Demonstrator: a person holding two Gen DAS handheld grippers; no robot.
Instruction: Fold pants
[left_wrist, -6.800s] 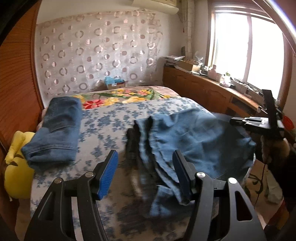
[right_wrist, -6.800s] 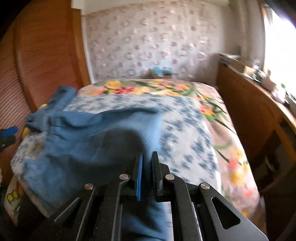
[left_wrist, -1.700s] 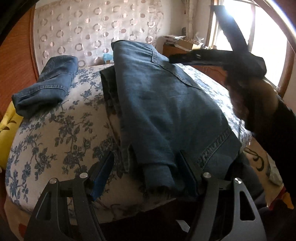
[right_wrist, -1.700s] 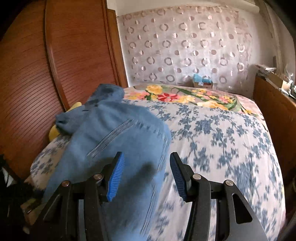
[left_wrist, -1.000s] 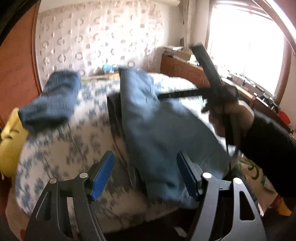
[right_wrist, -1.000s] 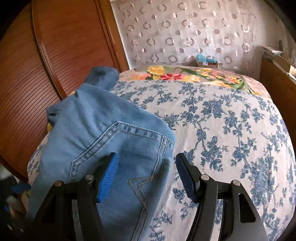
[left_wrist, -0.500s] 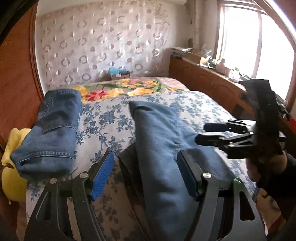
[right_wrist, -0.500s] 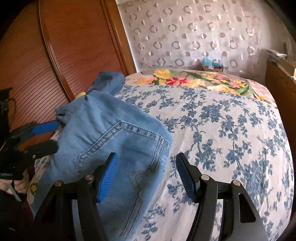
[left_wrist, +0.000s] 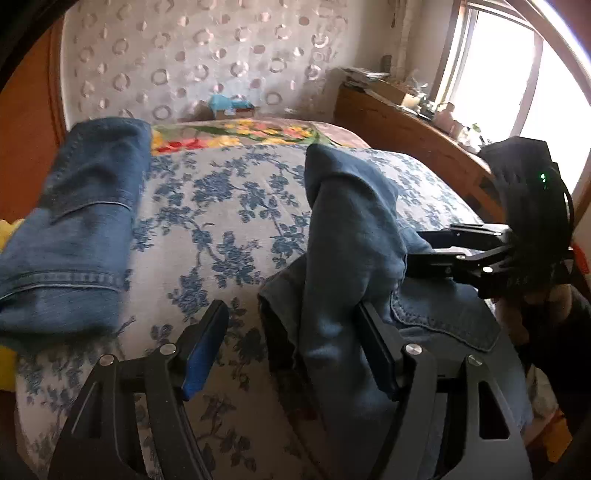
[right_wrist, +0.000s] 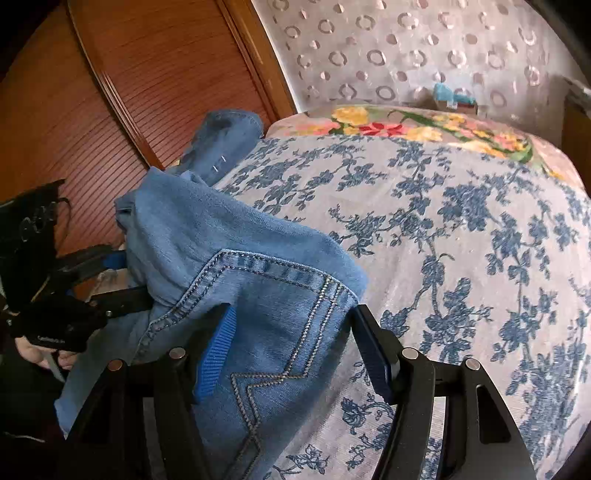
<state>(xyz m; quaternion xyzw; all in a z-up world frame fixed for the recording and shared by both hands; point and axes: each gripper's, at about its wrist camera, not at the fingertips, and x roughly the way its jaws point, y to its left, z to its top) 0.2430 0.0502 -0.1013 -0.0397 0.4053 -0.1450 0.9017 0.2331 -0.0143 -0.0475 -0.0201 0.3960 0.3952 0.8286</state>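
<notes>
- Left gripper (left_wrist: 291, 349): jaws apart, jeans (left_wrist: 343, 236) between them, not clamped.
- Right gripper (right_wrist: 299, 354): jaws apart over the jeans' pocket, no grip.
- Jeans bunched at the bed (left_wrist: 221, 206)'s near edge; folded pair (left_wrist: 77, 221) along its left edge.

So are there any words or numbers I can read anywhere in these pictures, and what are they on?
No text can be read for sure.
Left gripper: small pale lettering on its black body in the right wrist view, too small and blurred to read.
Jeans: only zigzag pocket stitching, no label.
Folded jeans: no tag showing.
Blue box by the wall: too far and blurred to tell.
</notes>
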